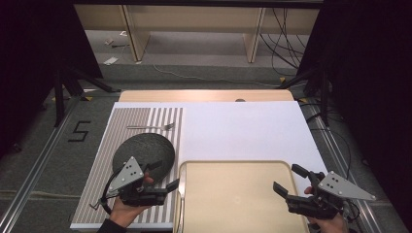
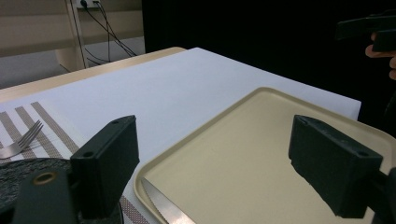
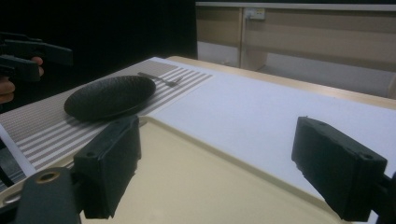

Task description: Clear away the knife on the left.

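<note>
A black textured plate [image 1: 144, 151] [image 3: 109, 95] lies on a striped placemat [image 1: 97, 194], with a fork [image 1: 151, 127] [image 3: 161, 78] [image 2: 23, 140] just beyond it. At the table's front sits a beige tray [image 1: 243, 194] [image 2: 261, 154] [image 3: 196, 182]. A serrated knife [image 1: 181, 191] [image 2: 161, 207] rests along the tray's left inner edge. My left gripper [image 1: 164, 175] [image 2: 219, 158] hovers open between the plate's near rim and the tray's left edge, nothing between its fingers. My right gripper [image 1: 290, 179] [image 3: 222, 161] is open over the tray's right edge, holding nothing.
A white mat [image 1: 243, 131] covers the tabletop behind the tray. A wooden table edge [image 1: 204, 95] shows at the back. Cables [image 1: 282, 43] and black stands are on the floor beyond, and dark curtains flank both sides.
</note>
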Demonstrator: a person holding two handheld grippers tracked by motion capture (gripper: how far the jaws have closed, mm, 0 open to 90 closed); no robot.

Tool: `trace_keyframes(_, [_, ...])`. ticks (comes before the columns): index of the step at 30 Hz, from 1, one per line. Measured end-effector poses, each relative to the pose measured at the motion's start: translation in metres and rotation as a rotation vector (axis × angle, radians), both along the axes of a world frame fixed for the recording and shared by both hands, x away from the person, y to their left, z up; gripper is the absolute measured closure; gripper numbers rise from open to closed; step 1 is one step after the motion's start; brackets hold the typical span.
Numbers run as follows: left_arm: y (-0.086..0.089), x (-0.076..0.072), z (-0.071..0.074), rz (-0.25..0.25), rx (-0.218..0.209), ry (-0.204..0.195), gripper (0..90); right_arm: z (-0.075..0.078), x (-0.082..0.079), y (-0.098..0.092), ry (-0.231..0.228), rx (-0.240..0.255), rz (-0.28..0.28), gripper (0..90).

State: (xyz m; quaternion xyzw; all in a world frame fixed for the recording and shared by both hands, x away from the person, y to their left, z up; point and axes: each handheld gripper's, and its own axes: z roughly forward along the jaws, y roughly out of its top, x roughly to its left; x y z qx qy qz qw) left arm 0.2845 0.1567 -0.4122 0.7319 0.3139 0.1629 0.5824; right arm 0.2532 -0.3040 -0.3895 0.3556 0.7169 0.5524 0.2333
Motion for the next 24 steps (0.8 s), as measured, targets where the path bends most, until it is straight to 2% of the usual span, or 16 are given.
trace_keyframes(24, [-0.0032, 0.0009, -0.0005, -0.019, 0.012, 0.007, 15.8, -0.0003, 0.0002, 0.0004, -0.002, -0.001, 0.004, 16.6])
